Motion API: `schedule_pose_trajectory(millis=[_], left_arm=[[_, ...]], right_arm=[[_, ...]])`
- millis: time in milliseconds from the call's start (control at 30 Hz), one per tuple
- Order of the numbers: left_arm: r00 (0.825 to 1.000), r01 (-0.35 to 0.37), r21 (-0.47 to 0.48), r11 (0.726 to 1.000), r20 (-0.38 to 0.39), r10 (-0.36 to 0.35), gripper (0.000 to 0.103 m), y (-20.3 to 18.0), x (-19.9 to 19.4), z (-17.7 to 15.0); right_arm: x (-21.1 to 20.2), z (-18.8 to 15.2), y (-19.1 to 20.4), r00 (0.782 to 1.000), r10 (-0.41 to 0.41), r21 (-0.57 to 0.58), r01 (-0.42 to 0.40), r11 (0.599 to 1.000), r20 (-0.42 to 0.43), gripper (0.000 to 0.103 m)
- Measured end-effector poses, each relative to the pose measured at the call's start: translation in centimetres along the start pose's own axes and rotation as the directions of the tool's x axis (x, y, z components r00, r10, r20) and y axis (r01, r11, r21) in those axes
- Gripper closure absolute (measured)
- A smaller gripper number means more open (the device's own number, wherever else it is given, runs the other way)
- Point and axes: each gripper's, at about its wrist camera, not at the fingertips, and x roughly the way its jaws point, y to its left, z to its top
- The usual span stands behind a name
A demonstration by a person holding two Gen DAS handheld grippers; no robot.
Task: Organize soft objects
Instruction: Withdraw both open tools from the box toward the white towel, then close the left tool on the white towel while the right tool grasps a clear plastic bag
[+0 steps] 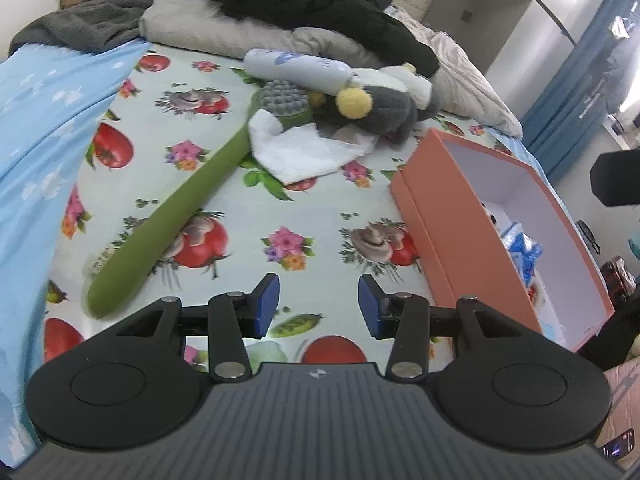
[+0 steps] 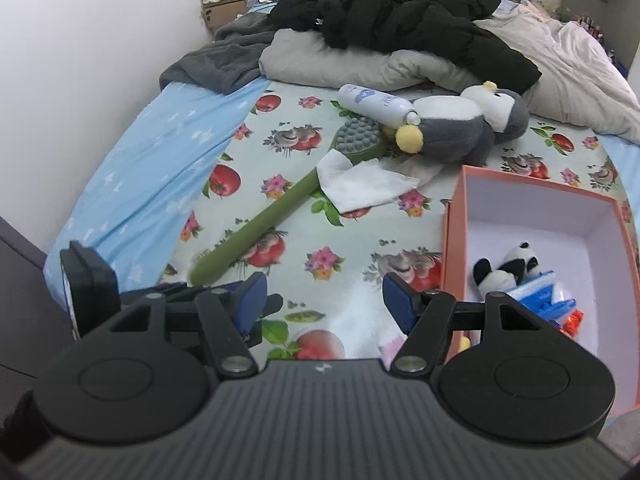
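At lower right of the right wrist view: orange box (image 2: pixel 454 240), lid off, white inside, resting on the printed cloth (image 2: pixel 352 240). Contents: one small panda toy (image 2: pixel 506 270) against the near-left inner wall; blue-and-white packets (image 2: pixel 548 292) just beside it, touching; a red-orange item below them, too hidden to identify. The far half of the box floor is bare.

In the left wrist view the same box (image 1: pixel 448 220) sits at right centre, its long left wall toward the middle of the cloth (image 1: pixel 280 208); only the blue packets (image 1: pixel 524 252) show clearly inside.

Upper centre, both views: grey-and-white plush penguin (image 2: pixel 460 128) (image 1: pixel 384 110) lying on its side, outside the box and beyond its far-left corner. A white spray bottle (image 2: pixel 376 104) (image 1: pixel 296 68) lies touching it. A white washcloth (image 2: pixel 360 186) (image 1: pixel 308 152) lies partly over the head of a green long-handled brush (image 2: pixel 256 236) (image 1: pixel 180 216), which runs diagonally toward lower left.

Behind these: heaped beige, grey and black bedding (image 2: pixel 400 20).

Open room: a broad strip of bare cloth between brush handle and box. Blue sheet (image 2: pixel 152 168) borders the cloth at left, meeting a white wall.

Left gripper (image 1: pixel 319 306): jaws wide apart, holding nothing, above bare cloth.

Right gripper (image 2: pixel 324 306): jaws wide apart, holding nothing, just left of the box.
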Motion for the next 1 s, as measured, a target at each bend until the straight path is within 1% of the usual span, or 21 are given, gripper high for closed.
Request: schedule_pose_trajectory(millis=[100, 167, 267, 300, 367, 433, 500, 600, 667, 733, 767, 833, 900, 967, 1000], left_arm=[[1.000, -0.001, -0.019, 1.000, 0.004, 0.001, 0.053, 1.0, 0.1, 0.4], [1.000, -0.003, -0.021, 1.000, 0.003, 0.003, 0.053, 1.6, 0.4, 0.9], [1.000, 0.003, 0.002, 1.000, 0.020, -0.003, 0.053, 1.9, 1.3, 1.7], [1.000, 0.000, 0.013, 1.000, 0.023, -0.001, 0.053, 1.9, 1.8, 2.1], [0.999, 0.016, 0.030, 0.999, 0.032, -0.017, 0.053, 2.0, 3.0, 2.7], [0.999, 0.030, 0.036, 0.999, 0.032, -0.031, 0.053, 2.2, 4.4, 3.5], [0.997, 0.055, 0.048, 0.997, 0.050, -0.057, 0.053, 2.2, 5.9, 4.2], [0.996, 0.066, 0.062, 0.996, 0.047, -0.069, 0.052, 2.1, 8.7, 5.4], [0.996, 0.069, 0.071, 0.995, 0.045, -0.072, 0.049, 2.0, 10.5, 6.0], [0.996, 0.076, 0.087, 0.993, 0.049, -0.080, 0.046, 1.8, 12.3, 6.7], [0.996, 0.074, 0.095, 0.993, 0.046, -0.079, 0.045, 1.7, 13.2, 7.0], [0.997, 0.067, 0.114, 0.991, 0.038, -0.072, 0.045, 1.6, 15.1, 7.6], [0.998, 0.058, 0.140, 0.989, 0.026, -0.062, 0.045, 1.3, 16.9, 8.1], [0.999, 0.044, 0.171, 0.984, 0.023, -0.049, 0.045, 1.0, 18.4, 8.5], [0.999, 0.033, 0.189, 0.981, 0.022, -0.037, 0.045, 0.9, 19.0, 8.5]], right_arm=[[0.7, 0.9, 0.0, 1.000, 0.009, 0.036, -0.008, 0.999, -0.011, 0.037], [1.3, 1.3, 0.4, 1.000, 0.008, 0.016, -0.009, 1.000, 0.007, 0.037], [2.9, 2.0, -0.3, 0.999, 0.011, 0.063, -0.014, 0.998, 0.047, 0.037], [3.8, 2.2, -0.5, 0.998, 0.001, 0.068, -0.005, 0.998, 0.059, 0.037], [5.6, 2.6, -0.9, 0.995, -0.056, 0.093, 0.048, 0.994, 0.080, 0.037], [7.3, 2.9, -1.8, 0.991, -0.047, 0.097, 0.035, 0.995, 0.125, 0.037], [8.8, 3.5, -3.1, 0.986, -0.068, 0.129, 0.048, 0.990, 0.155, 0.037], [11.4, 4.8, -5.2, 0.981, -0.076, 0.162, 0.046, 0.986, 0.179, 0.037], [13.3, 5.8, -6.4, 0.984, -0.046, 0.181, 0.013, 0.983, 0.175, 0.037], [15.5, 6.9, -7.4, 0.987, -0.051, 0.195, 0.021, 0.981, 0.151, 0.037], [16.6, 7.4, -8.0, 0.989, -0.055, 0.206, 0.026, 0.978, 0.140, 0.037], [19.1, 8.5, -9.2, 0.993, -0.032, 0.229, 0.005, 0.973, 0.115, 0.037], [21.3, 9.2, -9.8, 0.996, -0.037, 0.242, 0.017, 0.970, 0.076, 0.037], [23.4, 9.9, -9.8, 0.998, -0.039, 0.220, 0.026, 0.975, 0.053, 0.038], [24.5, 10.2, -9.8, 0.998, -0.053, 0.217, 0.044, 0.975, 0.033, 0.038]])
